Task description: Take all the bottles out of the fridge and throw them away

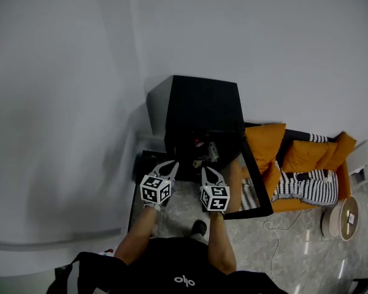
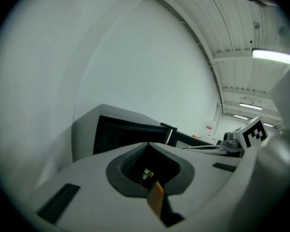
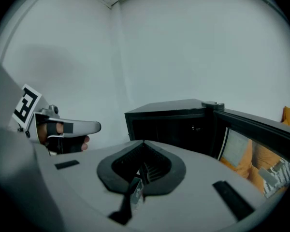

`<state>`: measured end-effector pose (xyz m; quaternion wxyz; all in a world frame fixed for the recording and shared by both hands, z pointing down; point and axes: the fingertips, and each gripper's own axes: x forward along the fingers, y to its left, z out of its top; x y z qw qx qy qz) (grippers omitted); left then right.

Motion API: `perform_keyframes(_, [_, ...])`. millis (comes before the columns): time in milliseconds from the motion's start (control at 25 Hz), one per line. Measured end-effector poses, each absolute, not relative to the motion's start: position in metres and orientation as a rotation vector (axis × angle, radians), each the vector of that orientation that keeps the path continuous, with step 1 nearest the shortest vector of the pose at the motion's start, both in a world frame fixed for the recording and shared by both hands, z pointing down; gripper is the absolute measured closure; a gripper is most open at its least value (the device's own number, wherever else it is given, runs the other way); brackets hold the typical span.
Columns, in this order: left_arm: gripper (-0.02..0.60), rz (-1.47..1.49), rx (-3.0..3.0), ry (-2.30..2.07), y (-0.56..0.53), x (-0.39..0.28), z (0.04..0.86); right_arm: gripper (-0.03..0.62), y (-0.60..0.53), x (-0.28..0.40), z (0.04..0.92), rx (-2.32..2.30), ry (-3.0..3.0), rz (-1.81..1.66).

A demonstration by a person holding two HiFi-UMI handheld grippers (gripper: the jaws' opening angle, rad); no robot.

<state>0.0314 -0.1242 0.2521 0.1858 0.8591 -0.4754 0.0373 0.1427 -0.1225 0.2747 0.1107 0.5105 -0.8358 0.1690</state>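
At the bottom centre of the head view I see a black top (image 1: 172, 274) with a small white logo and, just above it, one black shoe (image 1: 199, 227). The left gripper (image 1: 171, 164) and right gripper (image 1: 207, 171) are pale grey, each bearing a cube of black-and-white square markers. At the left of the right gripper view, the hand (image 3: 63, 140) seems to wear a black fingerless glove.

head view steeply down, all share fridge (image 1: 202, 106)

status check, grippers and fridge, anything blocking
Both shut, empty: left gripper, right gripper. The fridge has its door open; small items dim inside, none taken yet. Nothing between grippers and opening.
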Motion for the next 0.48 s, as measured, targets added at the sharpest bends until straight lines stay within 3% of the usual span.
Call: perform_keyframes(480, [0.581, 0.117, 2.46, -1.269, -0.135, 0.049, 0.254, 0.586, -0.128, 0.162, 0.283, 1.552, -2.41, 0.524])
